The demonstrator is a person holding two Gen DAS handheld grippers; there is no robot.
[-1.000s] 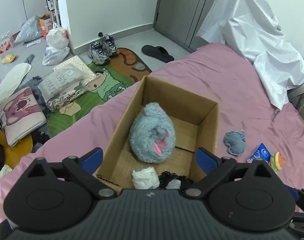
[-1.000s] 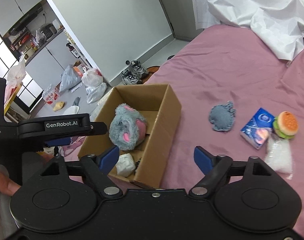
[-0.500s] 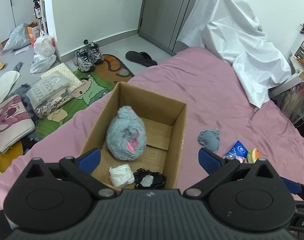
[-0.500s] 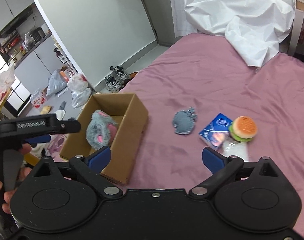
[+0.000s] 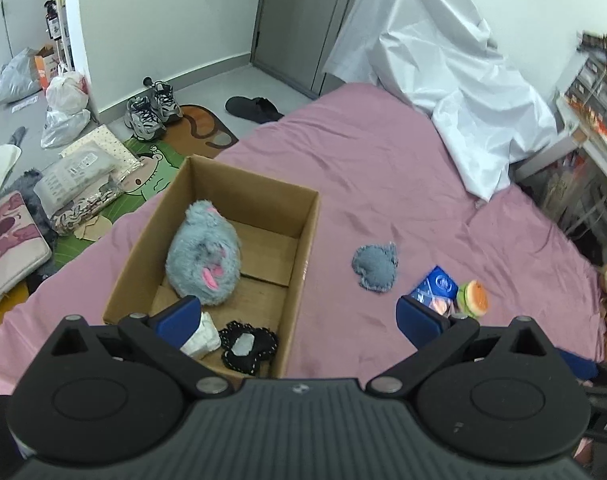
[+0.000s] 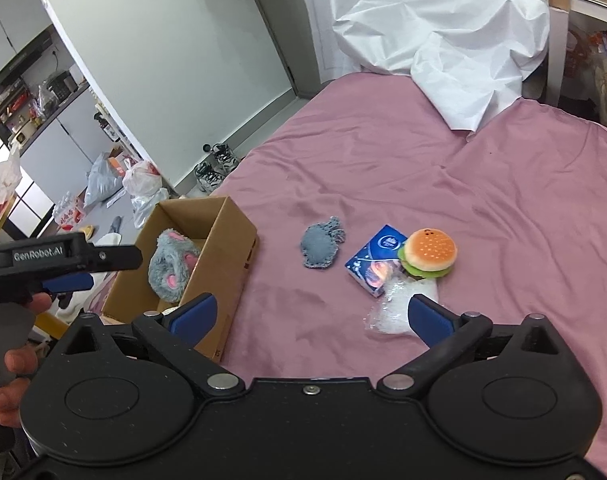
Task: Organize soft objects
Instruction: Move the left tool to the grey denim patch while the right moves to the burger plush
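Cardboard box (image 5: pixel 303 232) sits on the pink bed (image 5: pixel 383 168), centre-left of the left wrist view, serving as the collection bin: grey plush (image 5: pixel 203 260), white bundle (image 5: pixel 201 336) and black lace piece (image 5: pixel 247 346) already lie inside. Left gripper (image 5: pixel 299 314) is spread wide and empty above the box's near end. Right gripper (image 6: pixel 309 314) is likewise spread and empty, facing the loose items at centre-right: grey pad (image 6: pixel 321 246), blue packet (image 6: pixel 375 266), burger plush (image 6: pixel 429 254), clear bag (image 6: pixel 395 306). Judgement: these go in next.
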